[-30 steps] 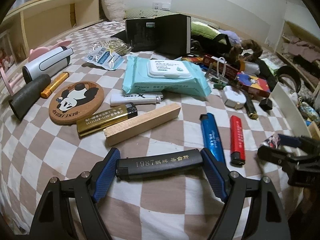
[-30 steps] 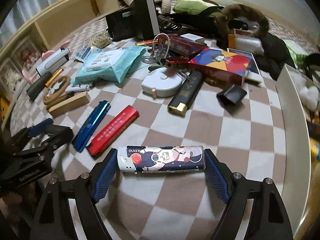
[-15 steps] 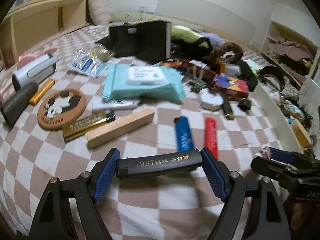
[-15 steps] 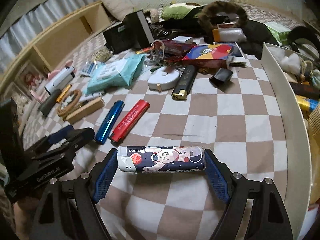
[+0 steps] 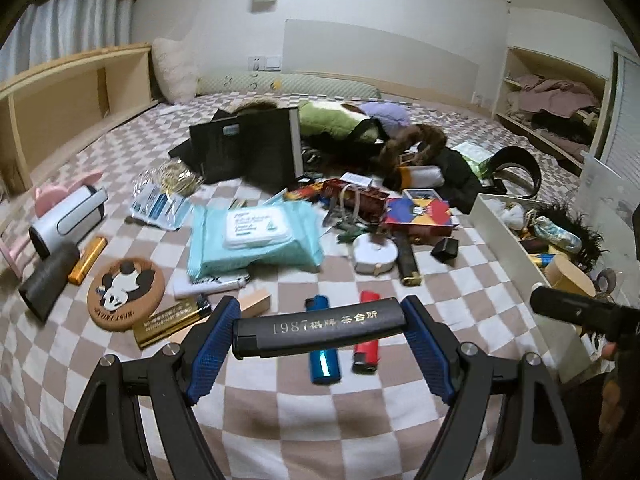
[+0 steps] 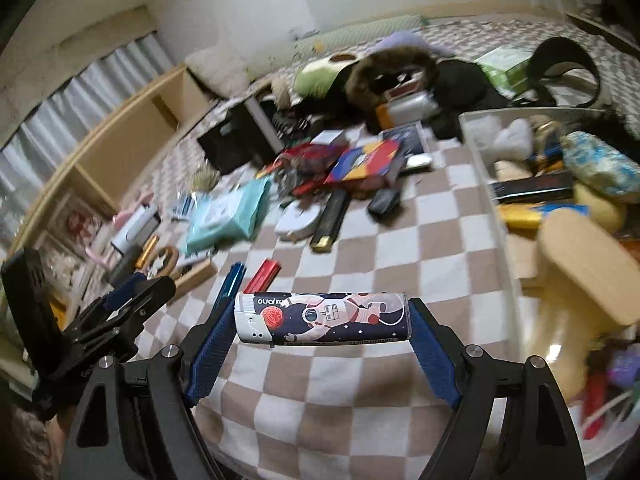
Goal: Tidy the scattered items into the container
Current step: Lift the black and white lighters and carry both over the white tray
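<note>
My left gripper (image 5: pixel 320 330) is shut on a black lighter (image 5: pixel 318 327) marked 1987, held crosswise above the checkered bed. My right gripper (image 6: pixel 322 320) is shut on an astronaut-print lighter (image 6: pixel 322 318), held above the bed just left of the white container (image 6: pixel 486 184). The container, on the right, holds several items; it also shows in the left wrist view (image 5: pixel 504 236). Blue lighter (image 5: pixel 323 344) and red lighter (image 5: pixel 367 332) lie on the bed under the left gripper.
Scattered on the bed: wipes pack (image 5: pixel 252 236), panda coaster (image 5: pixel 126 288), gold lighter (image 5: pixel 172 320), wooden block (image 5: pixel 256 304), white round tape (image 5: pixel 374 254), colourful box (image 5: pixel 418 214), black box (image 5: pixel 248 148), white cylinder (image 5: pixel 68 220). Wooden shelf (image 5: pixel 72 88) at left.
Both grippers have risen off the bed with their lighters. The right gripper has swung right toward the container, which now fills more of its view.
</note>
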